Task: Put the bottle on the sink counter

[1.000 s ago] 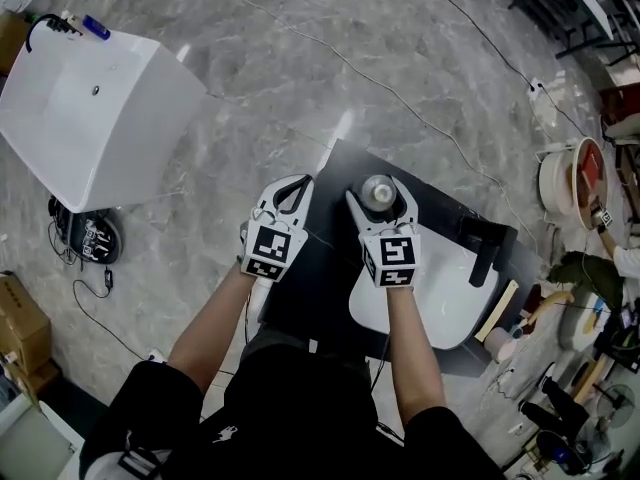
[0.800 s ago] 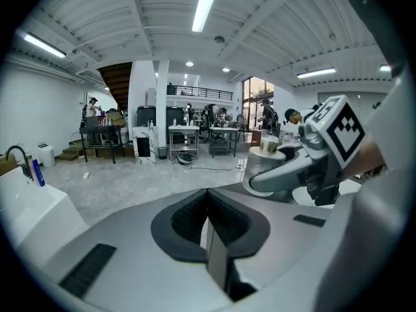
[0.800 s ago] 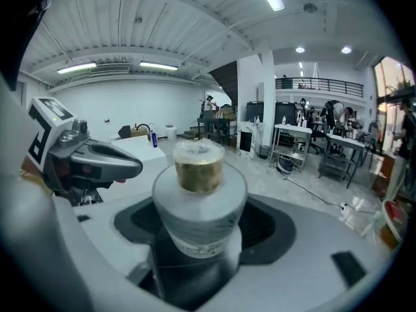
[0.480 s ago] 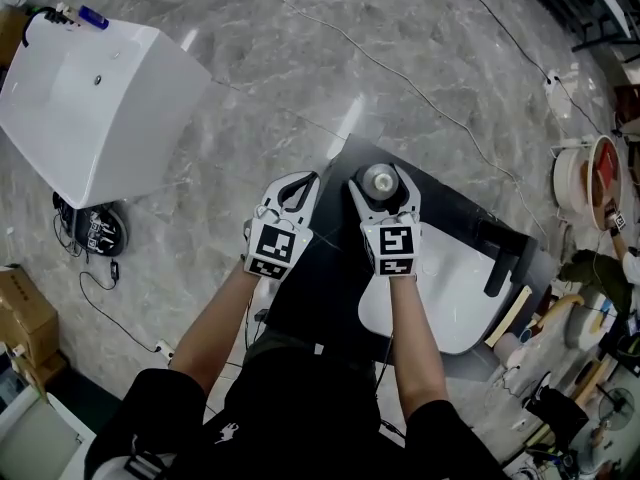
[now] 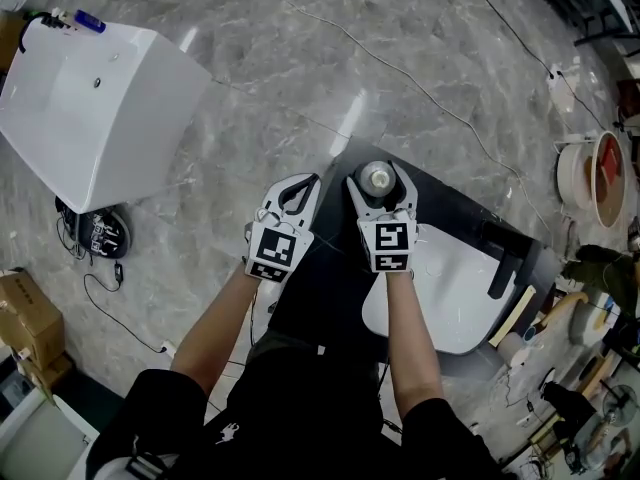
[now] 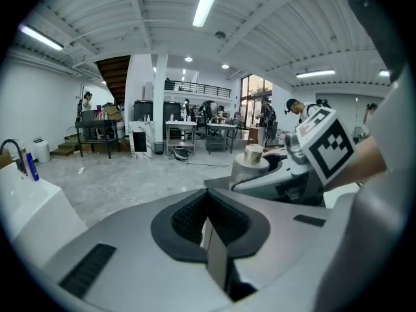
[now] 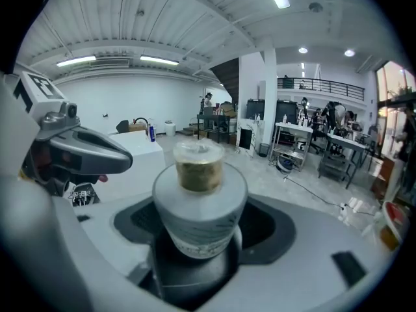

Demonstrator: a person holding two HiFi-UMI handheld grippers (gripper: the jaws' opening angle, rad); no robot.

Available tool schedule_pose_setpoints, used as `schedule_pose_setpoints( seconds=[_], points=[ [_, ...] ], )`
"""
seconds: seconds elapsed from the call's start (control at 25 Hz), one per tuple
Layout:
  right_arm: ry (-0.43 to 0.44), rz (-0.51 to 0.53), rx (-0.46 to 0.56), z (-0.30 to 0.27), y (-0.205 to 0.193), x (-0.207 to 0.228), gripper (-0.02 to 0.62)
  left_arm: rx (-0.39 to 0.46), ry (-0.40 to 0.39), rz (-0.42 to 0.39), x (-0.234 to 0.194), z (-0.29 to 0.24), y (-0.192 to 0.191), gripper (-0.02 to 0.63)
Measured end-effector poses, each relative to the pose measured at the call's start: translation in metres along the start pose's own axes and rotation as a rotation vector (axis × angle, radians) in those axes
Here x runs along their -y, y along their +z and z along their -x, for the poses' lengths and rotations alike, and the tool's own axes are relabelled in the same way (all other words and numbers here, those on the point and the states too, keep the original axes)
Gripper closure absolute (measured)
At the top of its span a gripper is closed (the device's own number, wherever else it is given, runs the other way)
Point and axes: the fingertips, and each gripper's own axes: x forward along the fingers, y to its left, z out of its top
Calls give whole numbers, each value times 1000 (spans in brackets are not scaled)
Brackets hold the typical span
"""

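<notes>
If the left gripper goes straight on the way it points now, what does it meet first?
Probably the marble floor, just left of the counter; nothing else shows in between, though depth is unclear.

So the bottle point(image 5: 378, 178) sits between the jaws of the right gripper point(image 5: 380, 184), over the far corner of the sink counter point(image 5: 322, 280). The left gripper point(image 5: 297, 186) is just to its left, side by side. The basin point(image 5: 455, 308) is set in the counter, back and right of the right gripper, with the faucet point(image 5: 503, 264) further right. Way off left of the left gripper, another sink unit point(image 5: 90, 118) stands on the floor point(image 5: 300, 58).
</notes>
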Motion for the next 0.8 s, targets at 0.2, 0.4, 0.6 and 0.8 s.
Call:
schedule_pose_setpoints(
  seconds=[0.2, 0.4, 0.6, 0.8],
  points=[
    [14, -14, 5, 0, -1, 0, 262, -11, -11, -3, 3, 5, -2, 603],
    [45, -17, -25, 7, -4, -5, 212, -6, -29, 16, 7, 15, 6, 603],
    [32, -44, -25, 43, -2, -7, 209, 1, -11, 13, 16, 33, 17, 603],
    [-4, -70, 0, 93, 3, -1, 210, 21, 29, 12, 26, 59, 33, 603]
  ],
)
